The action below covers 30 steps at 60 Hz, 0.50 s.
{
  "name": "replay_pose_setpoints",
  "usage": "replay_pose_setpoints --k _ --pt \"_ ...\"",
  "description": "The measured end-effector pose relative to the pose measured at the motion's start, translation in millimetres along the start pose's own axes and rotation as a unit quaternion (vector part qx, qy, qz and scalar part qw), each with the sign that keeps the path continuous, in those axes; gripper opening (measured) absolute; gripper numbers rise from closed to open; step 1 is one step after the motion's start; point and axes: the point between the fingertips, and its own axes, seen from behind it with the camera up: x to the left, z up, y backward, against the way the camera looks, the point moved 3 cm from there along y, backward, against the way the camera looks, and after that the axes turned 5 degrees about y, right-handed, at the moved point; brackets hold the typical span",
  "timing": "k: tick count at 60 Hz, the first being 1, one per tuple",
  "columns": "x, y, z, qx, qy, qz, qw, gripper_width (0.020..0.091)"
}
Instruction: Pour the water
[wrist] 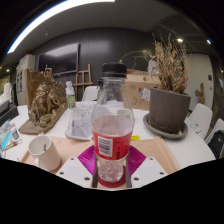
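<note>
The lower part of the gripper (112,172) is cut off, so only the upper ends of its two pale fingers (76,168) and their magenta pads (134,160) show. A clear plastic bottle (112,125) with a dark cap and a red label stands upright between the fingers, its base hidden low between them. The pads lie close against its lower sides, but whether both actually press on it cannot be made out. The fingers stand about a bottle's width apart.

Just left of the fingers a white cup (43,151) sits on the pale tabletop (160,150) (its inside is too dark to read). Beyond it a brownish ornament (45,104) rests on a shallow dish. Behind the bottle to the left stands a clear glass (80,124), partly hidden by the bottle. To the right, further back, a dark pot (168,108) of dried stalks stands on a saucer. Past the table the room is dim and hard to make out.
</note>
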Motion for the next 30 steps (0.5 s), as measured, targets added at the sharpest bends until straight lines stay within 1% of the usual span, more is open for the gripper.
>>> replay_pose_setpoints --k 4,7,8,9,12,13,16,20,30 --pt "0 0 0 -0.001 -0.004 0.001 1.000 0.0452" --pt "-2 2 -2 0.011 -0.010 0.001 1.000 0.0523" --pt "-3 3 -3 0.016 -0.013 0.001 1.000 0.0568" --pt "-3 4 -4 0.023 -0.016 0.000 1.000 0.0629" --pt "-2 10 -4 0.038 -0.023 0.001 0.999 0.0836" --pt "-3 13 -4 0.042 -0.024 -0.002 0.999 0.0869" --pt "-4 24 -2 0.050 -0.024 -0.011 0.998 0.0844" --pt "-3 44 4 0.054 -0.014 -0.023 0.998 0.0860" --pt "15 122 21 0.080 0.013 -0.051 0.995 0.0856"
